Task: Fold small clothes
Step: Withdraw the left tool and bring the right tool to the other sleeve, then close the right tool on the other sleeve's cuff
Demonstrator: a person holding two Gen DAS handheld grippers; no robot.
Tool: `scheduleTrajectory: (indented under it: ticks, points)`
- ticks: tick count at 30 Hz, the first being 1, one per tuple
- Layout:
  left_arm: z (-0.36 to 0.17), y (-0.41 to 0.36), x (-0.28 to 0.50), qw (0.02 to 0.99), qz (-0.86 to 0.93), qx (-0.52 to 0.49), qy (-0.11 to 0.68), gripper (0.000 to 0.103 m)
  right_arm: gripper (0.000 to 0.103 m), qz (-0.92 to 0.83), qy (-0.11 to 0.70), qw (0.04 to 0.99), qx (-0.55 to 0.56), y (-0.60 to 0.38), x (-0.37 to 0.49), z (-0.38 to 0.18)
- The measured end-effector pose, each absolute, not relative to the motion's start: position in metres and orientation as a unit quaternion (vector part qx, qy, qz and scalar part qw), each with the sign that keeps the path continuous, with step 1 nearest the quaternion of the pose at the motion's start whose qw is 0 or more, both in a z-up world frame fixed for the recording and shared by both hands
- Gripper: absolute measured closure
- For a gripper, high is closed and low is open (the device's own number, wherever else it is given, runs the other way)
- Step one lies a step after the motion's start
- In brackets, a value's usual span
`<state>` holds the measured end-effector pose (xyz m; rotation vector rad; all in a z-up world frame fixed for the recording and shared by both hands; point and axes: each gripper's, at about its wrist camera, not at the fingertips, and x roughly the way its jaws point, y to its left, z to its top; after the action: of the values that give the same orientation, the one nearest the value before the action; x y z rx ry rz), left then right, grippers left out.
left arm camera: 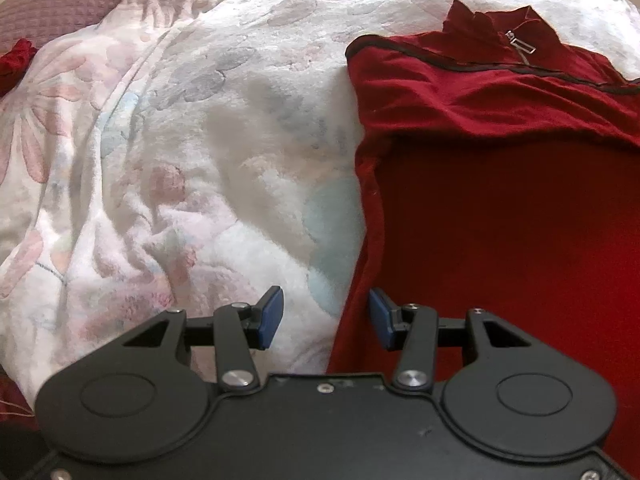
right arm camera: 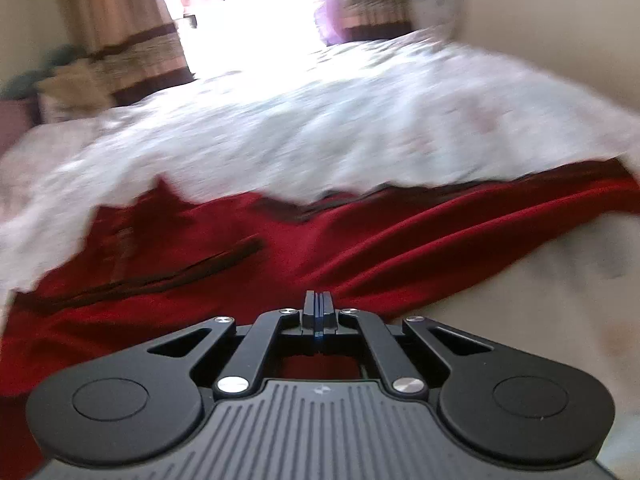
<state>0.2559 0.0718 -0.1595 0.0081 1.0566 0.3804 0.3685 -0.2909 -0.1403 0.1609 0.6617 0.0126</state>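
Red velvety zip-collar top [left arm camera: 500, 184] fills the right of the left view, spread on the white floral fleece blanket [left arm camera: 180, 140]. Left gripper [left arm camera: 326, 318] gapes over its hem; right gripper [right arm camera: 318, 314] looks pinched onto red cloth. Uneven pulling could skew the fold.

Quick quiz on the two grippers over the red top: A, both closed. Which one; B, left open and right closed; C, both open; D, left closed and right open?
B: the left gripper has its blue-padded fingers spread apart at the edge of the red top, while the right gripper has its fingers pressed together.
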Motion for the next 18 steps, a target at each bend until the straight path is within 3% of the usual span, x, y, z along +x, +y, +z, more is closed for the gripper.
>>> scheduleTrajectory:
  ticks: [6,8,10,18]
  points:
    - [-0.166,0.073,0.257,0.842,0.182,0.006,0.508,0.055,0.103,0.020,0.358,0.925,0.126,-0.312,0.379,-0.149]
    - [-0.169,0.073,0.257,0.841,0.182,0.006,0.510,0.054,0.092,0.037,0.359,0.921,0.148,-0.317,0.380,-0.148]
    - [-0.171,0.073,0.258,0.840,0.183,0.007,0.511,0.054,0.073,0.064,0.360,0.912,0.185,-0.322,0.378,-0.149]
    - [-0.177,0.071,0.258,0.837,0.183,0.014,0.515,0.053,0.068,0.118,0.385,0.898,0.177,-0.297,0.384,-0.166]
